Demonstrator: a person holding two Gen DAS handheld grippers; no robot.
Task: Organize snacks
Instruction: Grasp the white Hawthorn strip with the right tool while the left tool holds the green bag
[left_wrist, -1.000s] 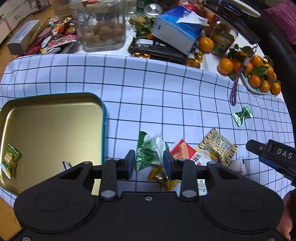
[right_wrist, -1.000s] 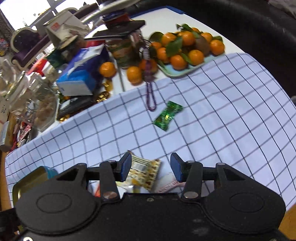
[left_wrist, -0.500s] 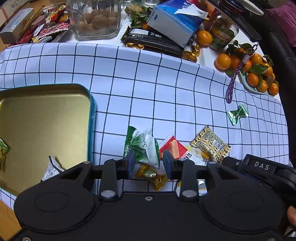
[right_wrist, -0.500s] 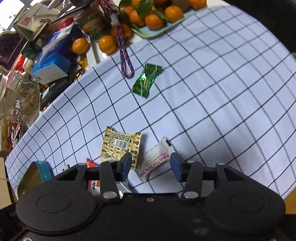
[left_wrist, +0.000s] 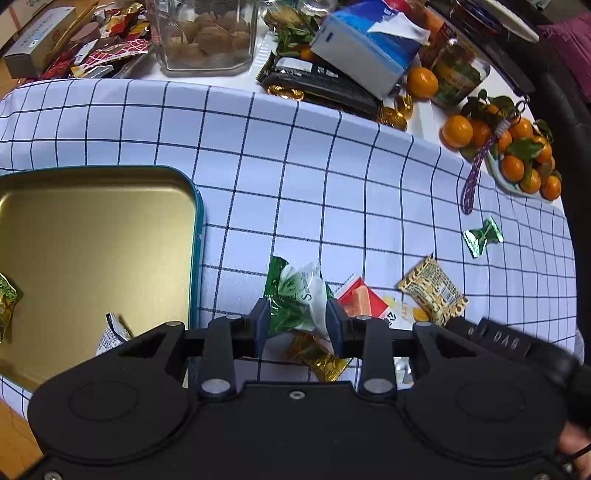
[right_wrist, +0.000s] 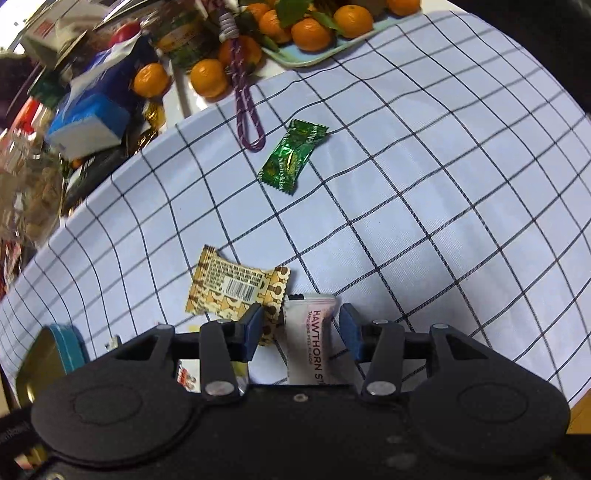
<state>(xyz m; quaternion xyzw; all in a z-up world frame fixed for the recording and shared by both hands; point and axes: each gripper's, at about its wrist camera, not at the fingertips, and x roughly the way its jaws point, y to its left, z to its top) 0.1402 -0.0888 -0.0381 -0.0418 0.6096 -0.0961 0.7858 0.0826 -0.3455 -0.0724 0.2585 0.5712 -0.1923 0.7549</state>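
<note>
Near the counter's front edge, beside the tin (left_wrist: 195, 236), the light, crinkly green-and-white snack packet (left_wrist: 299, 295) is bracketed mid-body by the left hand-held gripper (left_wrist: 295, 325), seemingly not yet pinched, while the right hand-held gripper (right_wrist: 301, 332) is held open around the white hawthorn stick (right_wrist: 314, 332)

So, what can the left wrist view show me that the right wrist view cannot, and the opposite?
Only the left wrist view shows the tin's gold inside and the green-and-white packet between the left gripper's fingers. Only the right wrist view shows the white hawthorn stick between the right gripper's open fingers. Both show the green candy and the patterned beige packet.
</note>
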